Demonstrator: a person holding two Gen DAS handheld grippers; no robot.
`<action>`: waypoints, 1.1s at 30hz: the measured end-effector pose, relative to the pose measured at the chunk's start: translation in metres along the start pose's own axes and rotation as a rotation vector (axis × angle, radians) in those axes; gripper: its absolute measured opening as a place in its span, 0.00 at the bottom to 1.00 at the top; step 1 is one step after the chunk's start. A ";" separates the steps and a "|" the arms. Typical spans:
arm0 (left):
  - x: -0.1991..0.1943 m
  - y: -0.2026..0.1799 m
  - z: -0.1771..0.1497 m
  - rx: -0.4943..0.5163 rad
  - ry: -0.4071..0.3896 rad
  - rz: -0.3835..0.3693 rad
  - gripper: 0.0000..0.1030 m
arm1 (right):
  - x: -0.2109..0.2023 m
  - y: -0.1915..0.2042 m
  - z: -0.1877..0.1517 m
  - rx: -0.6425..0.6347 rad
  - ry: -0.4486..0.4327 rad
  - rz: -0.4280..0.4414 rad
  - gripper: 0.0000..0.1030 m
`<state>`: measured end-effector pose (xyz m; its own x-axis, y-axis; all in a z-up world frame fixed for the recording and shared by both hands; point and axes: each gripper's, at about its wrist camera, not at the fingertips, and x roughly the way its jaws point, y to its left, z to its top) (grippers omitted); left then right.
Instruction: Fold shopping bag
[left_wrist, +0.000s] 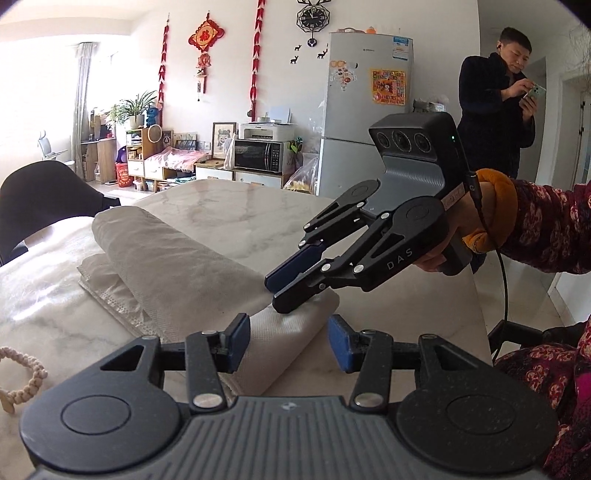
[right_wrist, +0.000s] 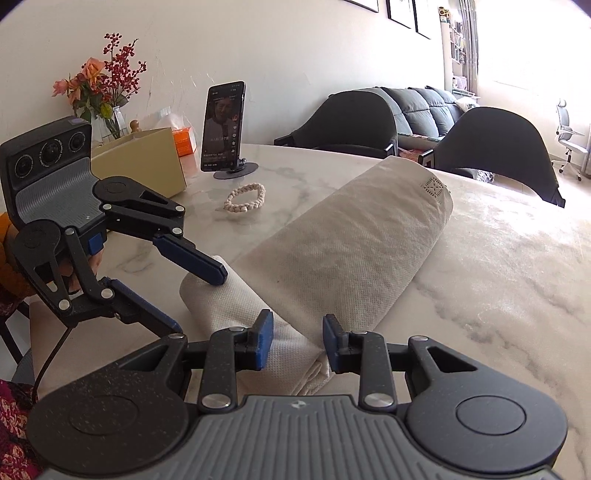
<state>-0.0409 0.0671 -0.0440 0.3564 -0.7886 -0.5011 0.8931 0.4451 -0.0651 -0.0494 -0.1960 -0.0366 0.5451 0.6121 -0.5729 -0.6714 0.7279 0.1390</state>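
The folded white non-woven shopping bag (right_wrist: 354, 236) lies on the marble desk (right_wrist: 498, 280); with the left claw (left_wrist: 288, 341) spread clear and the right claw (left_wrist: 286, 291) narrowly parted, tips pressing one end, the springy fold could reopen.

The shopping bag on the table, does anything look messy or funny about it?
A bit. The shopping bag is folded into a long strip, but at its near end the layers splay apart unevenly instead of lying flat. A beaded bracelet lies loose on the marble table beside it. Nothing looks torn or spilled.
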 end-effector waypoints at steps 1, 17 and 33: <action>0.001 0.002 -0.001 -0.005 0.009 -0.001 0.47 | 0.001 -0.001 0.000 0.005 -0.003 0.002 0.31; 0.011 0.015 -0.003 -0.093 0.063 -0.027 0.45 | -0.015 0.015 -0.001 -0.119 -0.062 -0.008 0.29; 0.014 0.013 -0.002 -0.066 0.056 -0.008 0.45 | 0.047 -0.033 0.048 -0.066 0.048 -0.059 0.29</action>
<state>-0.0251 0.0623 -0.0540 0.3316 -0.7684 -0.5474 0.8754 0.4669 -0.1251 0.0224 -0.1766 -0.0297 0.5608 0.5520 -0.6170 -0.6714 0.7394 0.0512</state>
